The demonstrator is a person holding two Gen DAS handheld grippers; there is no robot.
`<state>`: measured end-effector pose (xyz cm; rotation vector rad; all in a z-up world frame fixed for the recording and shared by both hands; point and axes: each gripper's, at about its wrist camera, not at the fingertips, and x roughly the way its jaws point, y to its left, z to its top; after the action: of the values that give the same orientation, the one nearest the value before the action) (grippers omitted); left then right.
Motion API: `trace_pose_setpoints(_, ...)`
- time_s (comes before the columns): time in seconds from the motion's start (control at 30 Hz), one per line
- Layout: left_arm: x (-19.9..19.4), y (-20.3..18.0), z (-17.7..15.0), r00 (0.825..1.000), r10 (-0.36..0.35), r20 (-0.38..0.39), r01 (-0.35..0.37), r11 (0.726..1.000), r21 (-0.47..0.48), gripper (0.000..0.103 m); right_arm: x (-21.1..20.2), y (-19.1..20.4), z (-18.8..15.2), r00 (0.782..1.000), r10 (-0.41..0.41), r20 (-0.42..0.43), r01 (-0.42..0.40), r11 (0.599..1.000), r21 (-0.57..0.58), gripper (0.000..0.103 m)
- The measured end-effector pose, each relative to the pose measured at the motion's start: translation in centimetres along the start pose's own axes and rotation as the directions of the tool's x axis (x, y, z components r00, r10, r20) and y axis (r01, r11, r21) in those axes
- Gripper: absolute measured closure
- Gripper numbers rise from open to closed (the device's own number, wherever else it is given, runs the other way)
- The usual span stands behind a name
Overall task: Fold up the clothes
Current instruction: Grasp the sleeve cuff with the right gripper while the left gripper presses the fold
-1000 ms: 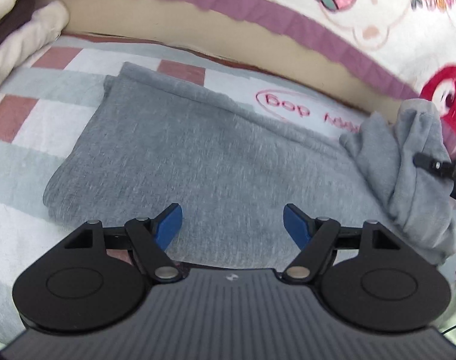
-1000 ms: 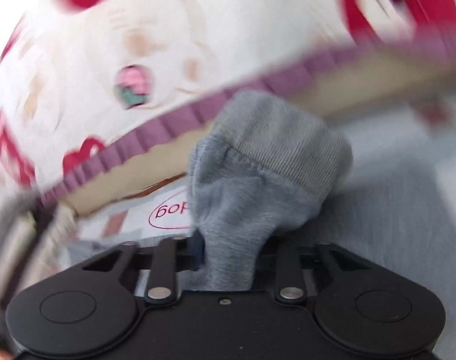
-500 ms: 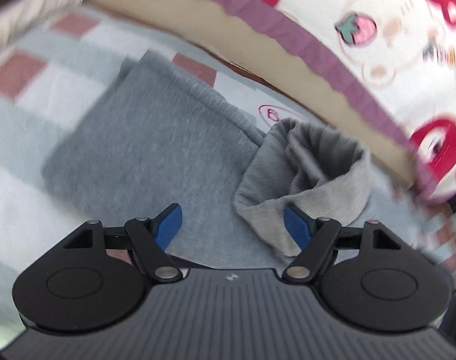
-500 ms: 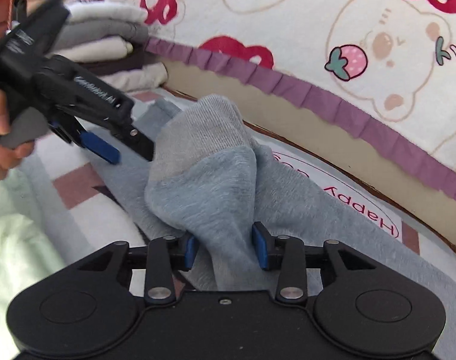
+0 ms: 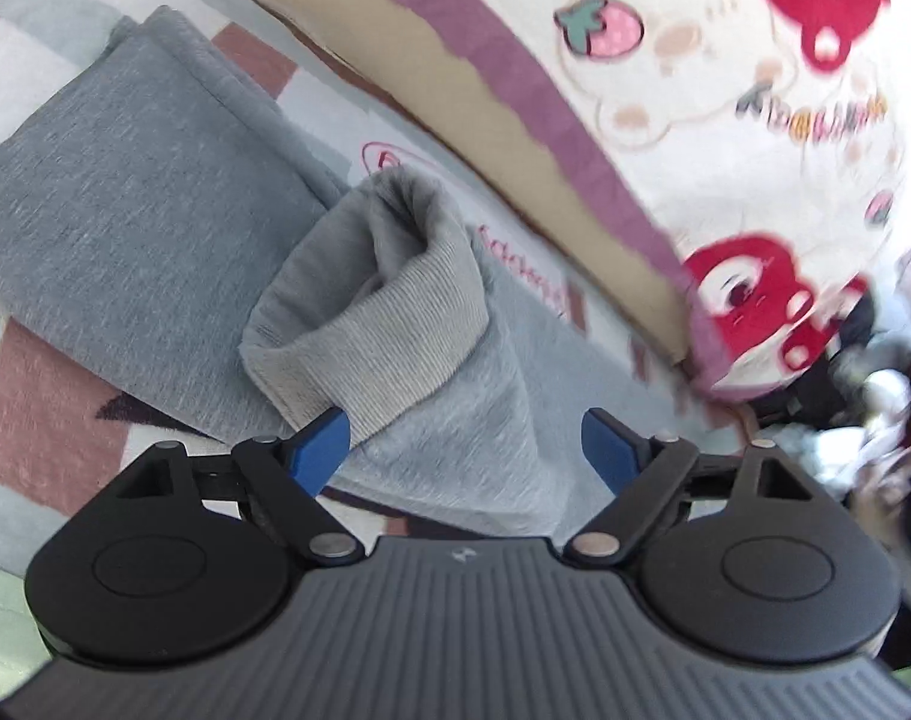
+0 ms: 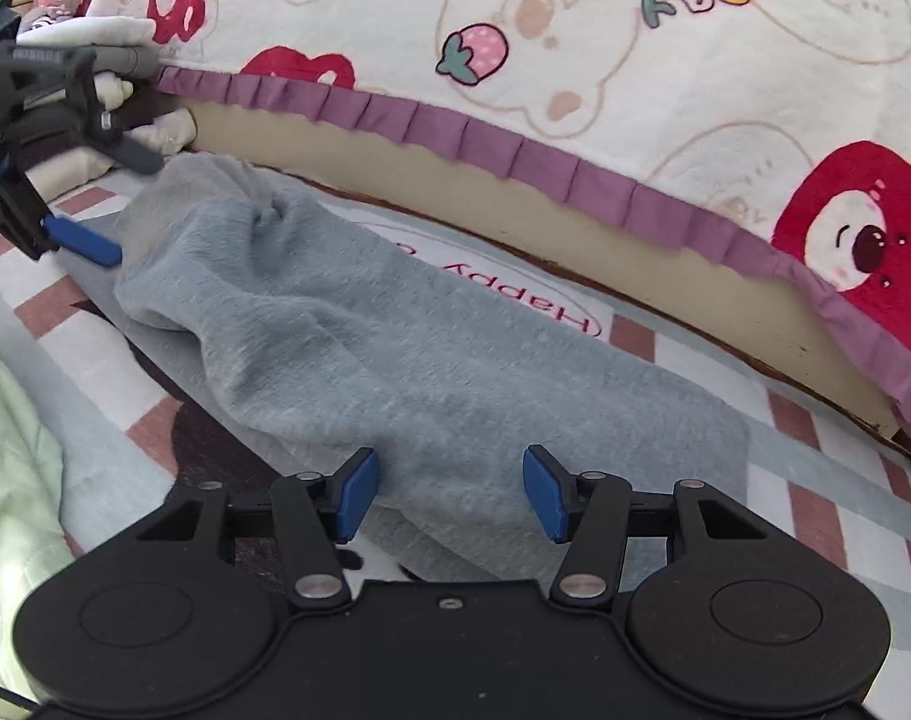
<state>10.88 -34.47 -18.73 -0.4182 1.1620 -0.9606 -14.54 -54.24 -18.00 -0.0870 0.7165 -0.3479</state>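
A grey fleece garment (image 5: 125,204) lies flat on the checked bed cover. Its sleeve (image 5: 395,312), with a ribbed cuff, is folded back over it and stands bunched up. My left gripper (image 5: 464,450) is open, with the cuff's edge lying just past its blue left pad (image 5: 320,450). In the right wrist view the same sleeve (image 6: 395,360) lies stretched toward me. My right gripper (image 6: 449,489) is open and empty over the sleeve's near end. The left gripper (image 6: 89,204) shows at the far left, open around the cuff end.
A cartoon-bear quilt with a purple frill (image 6: 515,150) runs along the far side over a tan mattress edge. A pile of folded clothes (image 6: 125,60) sits at far left. A pale green cloth (image 6: 11,420) lies at the near left.
My right gripper has let go of the sleeve and pulled back, leaving it laid over the garment. My left gripper has moved in toward the cuff.
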Motion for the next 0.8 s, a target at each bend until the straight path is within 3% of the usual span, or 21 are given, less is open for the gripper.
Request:
trace_pose_setpoints(0.13, 1.8, -1.0, -0.9, 0.998, 0.06, 0.012, -0.061, 0.998, 0.024, 0.007, -0.2, 0.3, -0.1, 1.0, 0.018, 0.016, -0.018, 0.999, -0.028, 0.044)
trace_pose_setpoints(0.33, 3.6, -2.4, -1.4, 0.982, 0.178, 0.065, -0.175, 0.983, -0.053, 0.007, -0.3, 0.3, -0.3, 0.999, 0.031, 0.024, -0.03, 0.999, -0.04, 0.044)
trace_pose_setpoints(0.47, 2.9, -3.2, -2.8, 0.966, 0.255, 0.05, -0.254, 0.967, -0.031, 0.007, -0.5, 0.4, -0.4, 0.999, 0.04, 0.03, -0.039, 0.998, -0.049, 0.044)
trace_pose_setpoints(0.53, 2.9, -3.0, -3.4, 0.963, 0.266, 0.044, -0.264, 0.964, -0.037, 0.007, -0.7, -0.1, -0.2, 0.988, 0.145, 0.052, -0.145, 0.989, -0.018, 0.044)
trace_pose_setpoints(0.6, 3.4, -2.4, -3.7, 0.963, 0.263, 0.055, -0.26, 0.963, -0.066, 0.007, -0.8, -0.5, 0.2, 0.964, 0.256, 0.074, -0.257, 0.966, 0.016, 0.042)
trace_pose_setpoints(0.67, 4.3, -1.7, -3.8, 0.962, 0.266, 0.061, -0.261, 0.962, -0.081, 0.007, -0.3, 0.1, 1.1, 0.951, 0.3, 0.081, -0.301, 0.954, -0.002, 0.042)
trace_pose_setpoints(0.8, 3.6, -1.6, -4.1, 0.967, 0.219, 0.133, -0.216, 0.976, -0.037, 0.028, 1.3, 2.6, 3.4, 0.935, 0.348, 0.067, -0.338, 0.933, -0.123, 0.041)
